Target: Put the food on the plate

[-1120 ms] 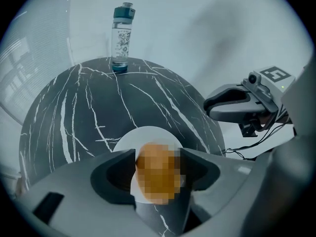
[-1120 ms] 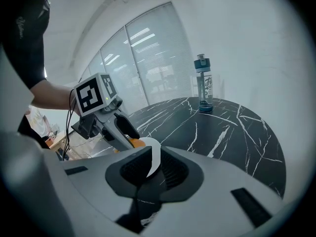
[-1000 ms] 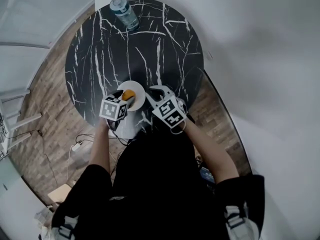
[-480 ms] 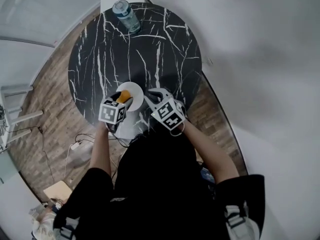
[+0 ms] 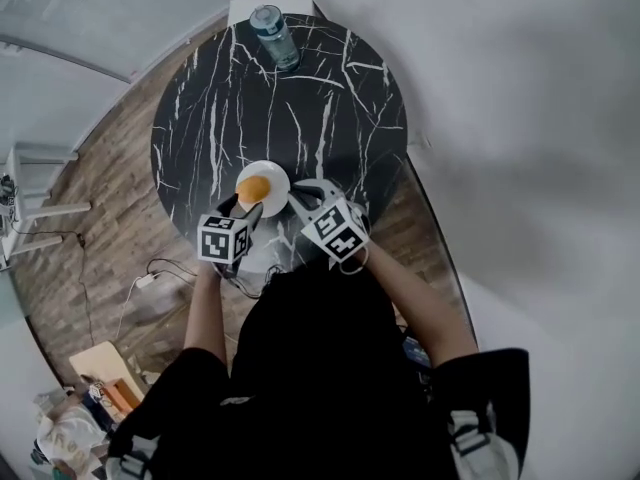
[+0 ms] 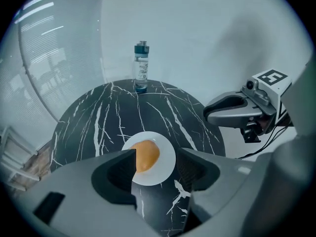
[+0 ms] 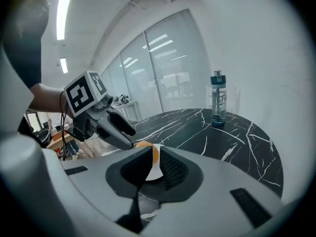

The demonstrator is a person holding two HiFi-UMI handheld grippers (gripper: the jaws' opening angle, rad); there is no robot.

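Plate (image 5: 279, 179): white, round, on the near part of the table (image 5: 300, 108), a black round top with white veins.
Food (image 5: 253, 187): one orange rounded piece, lying on the plate, left of its centre.
Bottle (image 5: 274, 34): clear with a teal cap, upright at the table's far edge, well apart from the plate; its label print is too small to read.
Left gripper (image 5: 244, 208): jaws spread, nothing between them, held just short of the plate's near rim.
Right gripper (image 5: 305, 193): jaws closing to a narrow gap, nothing between them, just beside the plate.
Marker cubes: black-and-white square patterns, no legible words.
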